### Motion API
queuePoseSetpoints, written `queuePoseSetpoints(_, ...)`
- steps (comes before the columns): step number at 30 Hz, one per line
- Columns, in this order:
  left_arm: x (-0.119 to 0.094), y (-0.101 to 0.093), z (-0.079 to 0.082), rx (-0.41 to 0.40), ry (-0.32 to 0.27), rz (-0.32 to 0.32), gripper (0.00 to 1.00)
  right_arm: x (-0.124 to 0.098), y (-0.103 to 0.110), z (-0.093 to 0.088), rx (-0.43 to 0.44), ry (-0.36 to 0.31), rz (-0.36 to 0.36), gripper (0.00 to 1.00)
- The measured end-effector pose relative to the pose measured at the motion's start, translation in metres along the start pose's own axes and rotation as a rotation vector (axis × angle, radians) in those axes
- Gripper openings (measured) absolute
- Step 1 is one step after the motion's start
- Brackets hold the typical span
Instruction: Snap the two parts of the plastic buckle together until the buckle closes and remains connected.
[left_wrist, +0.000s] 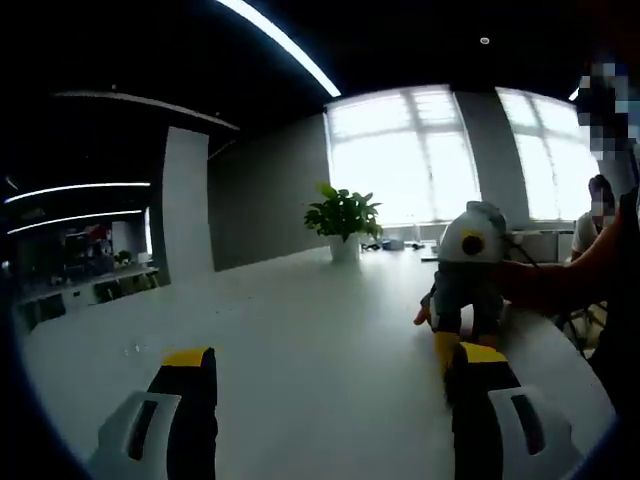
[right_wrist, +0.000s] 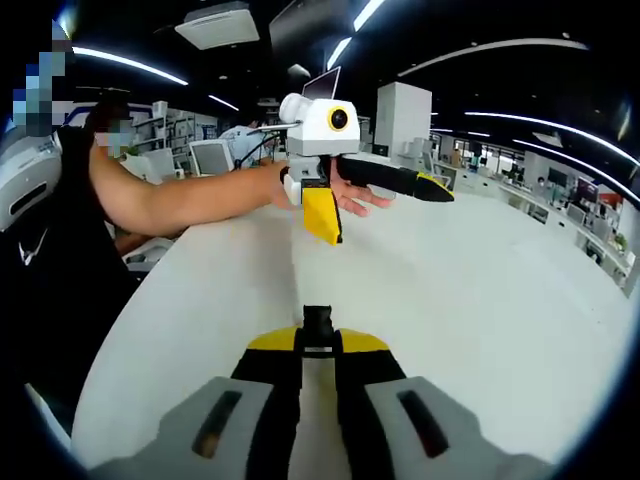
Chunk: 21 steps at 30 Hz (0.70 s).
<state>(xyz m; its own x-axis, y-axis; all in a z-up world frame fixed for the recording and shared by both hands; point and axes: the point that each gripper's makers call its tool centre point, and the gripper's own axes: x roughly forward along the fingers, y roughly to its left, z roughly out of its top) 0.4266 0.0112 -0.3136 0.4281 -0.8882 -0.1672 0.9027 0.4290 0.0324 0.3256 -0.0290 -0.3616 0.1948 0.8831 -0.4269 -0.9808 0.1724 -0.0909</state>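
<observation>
A small black buckle part sticks up between the yellow-tipped jaws of my right gripper, which is shut on it low over the white table. My left gripper hangs in the air beyond, held in a person's hand, with its jaws spread wide and nothing between them. In the left gripper view my left gripper stands open over the bare table. The right gripper shows there at the right, facing me; I cannot make out the buckle part in it.
A potted plant stands at the table's far edge before bright windows. The person's forearm reaches in from the left over the table edge. Desks and monitors lie beyond.
</observation>
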Motion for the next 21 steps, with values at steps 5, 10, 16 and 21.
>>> queuePoseSetpoints(5, 0.002, 0.013, -0.008, -0.01, 0.049, 0.061, 1.0, 0.0, -0.001, 0.0, 0.004, 0.001, -0.004, 0.1)
queuePoseSetpoints(10, -0.003, 0.031, -0.011, -0.023, 0.069, 0.137, 1.0, 0.0, -0.002, 0.0, 0.006, 0.001, -0.015, 0.1)
queuePoseSetpoints(16, -0.013, 0.053, -0.014, -0.053, 0.085, 0.263, 1.0, -0.001, -0.01, 0.003, 0.004, -0.01, -0.051, 0.1)
queuePoseSetpoints(21, -0.02, 0.067, -0.019, -0.03, 0.114, 0.341, 1.0, -0.004, -0.016, 0.004, 0.018, -0.02, -0.078, 0.1)
